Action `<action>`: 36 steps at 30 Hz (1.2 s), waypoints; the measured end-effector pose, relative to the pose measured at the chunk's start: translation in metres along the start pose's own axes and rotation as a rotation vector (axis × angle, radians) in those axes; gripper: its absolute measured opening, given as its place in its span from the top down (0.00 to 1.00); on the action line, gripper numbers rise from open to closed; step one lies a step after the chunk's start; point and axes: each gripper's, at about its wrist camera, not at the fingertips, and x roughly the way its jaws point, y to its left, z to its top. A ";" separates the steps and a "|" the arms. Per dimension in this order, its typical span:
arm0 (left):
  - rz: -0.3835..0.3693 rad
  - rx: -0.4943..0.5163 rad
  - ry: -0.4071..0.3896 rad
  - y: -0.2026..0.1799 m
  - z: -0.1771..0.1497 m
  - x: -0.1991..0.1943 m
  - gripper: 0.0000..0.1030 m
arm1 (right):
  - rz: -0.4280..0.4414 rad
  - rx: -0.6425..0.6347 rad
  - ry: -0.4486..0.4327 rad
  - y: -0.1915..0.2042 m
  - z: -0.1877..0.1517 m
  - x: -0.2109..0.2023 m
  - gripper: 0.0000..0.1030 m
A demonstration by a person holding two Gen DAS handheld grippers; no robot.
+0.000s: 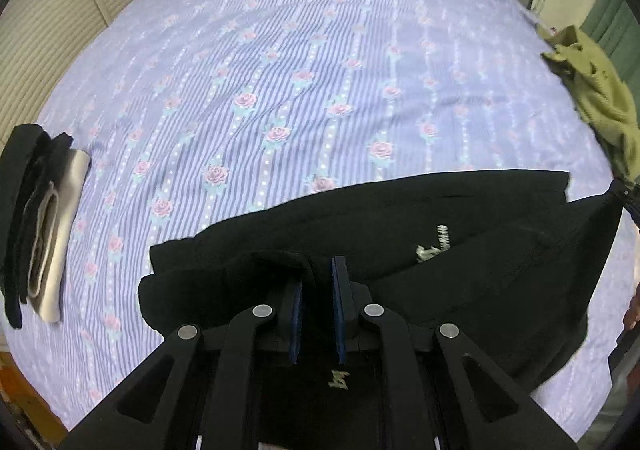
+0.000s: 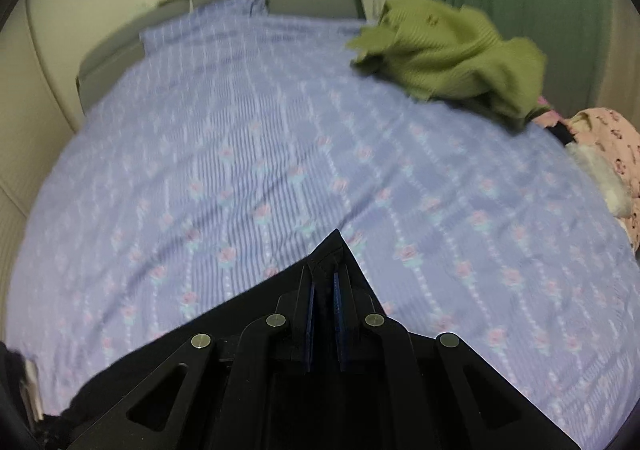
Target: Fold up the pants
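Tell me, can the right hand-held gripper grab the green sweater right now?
Probably not yet. The right hand-held gripper is shut on a corner of the black pants, and the green sweater lies far off across the bedsheet. Nothing blocks the way, but it would have to let go first.
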 end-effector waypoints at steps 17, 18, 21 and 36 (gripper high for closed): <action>-0.109 -0.093 0.085 0.018 0.038 0.000 0.13 | -0.181 -0.060 0.033 0.025 0.001 0.017 0.28; -0.117 -0.087 0.064 0.020 0.039 -0.008 0.13 | -0.181 -0.069 0.020 0.027 -0.001 0.007 0.28; -0.195 -0.061 0.012 0.036 0.033 -0.036 0.12 | -0.107 -0.102 -0.011 0.037 -0.010 -0.031 0.28; -0.301 0.206 -0.081 0.152 -0.023 -0.031 0.18 | 0.305 -0.294 0.215 0.142 -0.136 -0.065 0.28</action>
